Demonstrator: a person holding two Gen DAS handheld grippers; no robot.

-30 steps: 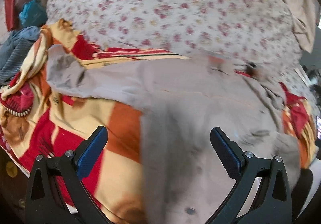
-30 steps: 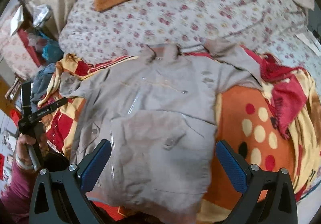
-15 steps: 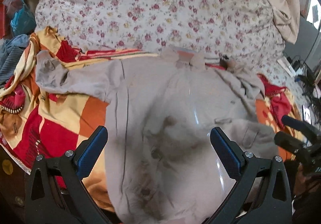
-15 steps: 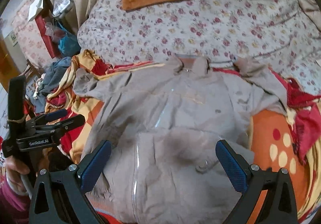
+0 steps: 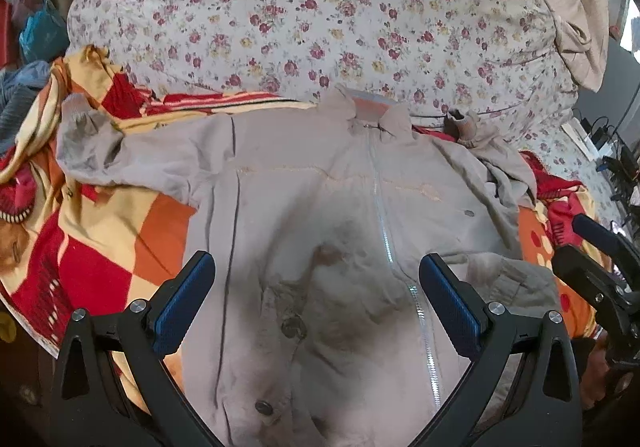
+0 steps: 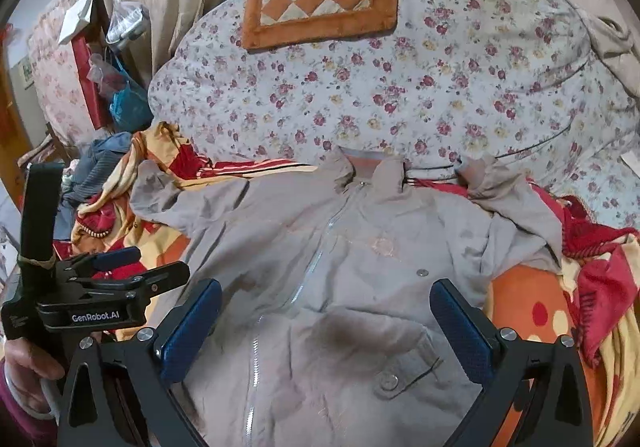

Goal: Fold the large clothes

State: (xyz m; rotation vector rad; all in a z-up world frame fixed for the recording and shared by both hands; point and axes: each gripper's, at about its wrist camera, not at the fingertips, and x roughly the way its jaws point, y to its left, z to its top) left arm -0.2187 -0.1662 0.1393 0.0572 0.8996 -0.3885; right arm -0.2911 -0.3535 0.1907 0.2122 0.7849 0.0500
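A large beige zip-front jacket (image 5: 320,207) lies spread face up on a red, orange and yellow blanket (image 5: 100,239), collar away from me. It also shows in the right wrist view (image 6: 360,267). Its left sleeve (image 5: 132,163) stretches out to the left; its right sleeve (image 5: 492,159) is bunched by the collar. My left gripper (image 5: 316,303) is open and empty above the jacket's lower front. My right gripper (image 6: 326,331) is open and empty above the hem and pocket. The left gripper also shows at the left of the right wrist view (image 6: 120,271).
A floral quilt (image 6: 400,87) is heaped behind the jacket with an orange checkered mat (image 6: 324,3) on it. Blue clothes (image 6: 96,167) and bags (image 6: 124,103) lie at far left. A red cloth (image 6: 592,255) is bunched at right. Cables (image 5: 608,151) lie at far right.
Both grippers have pulled back and swung toward the middle of the jacket, so the whole jacket now shows centred. Both stayed open. The jacket lies the same.
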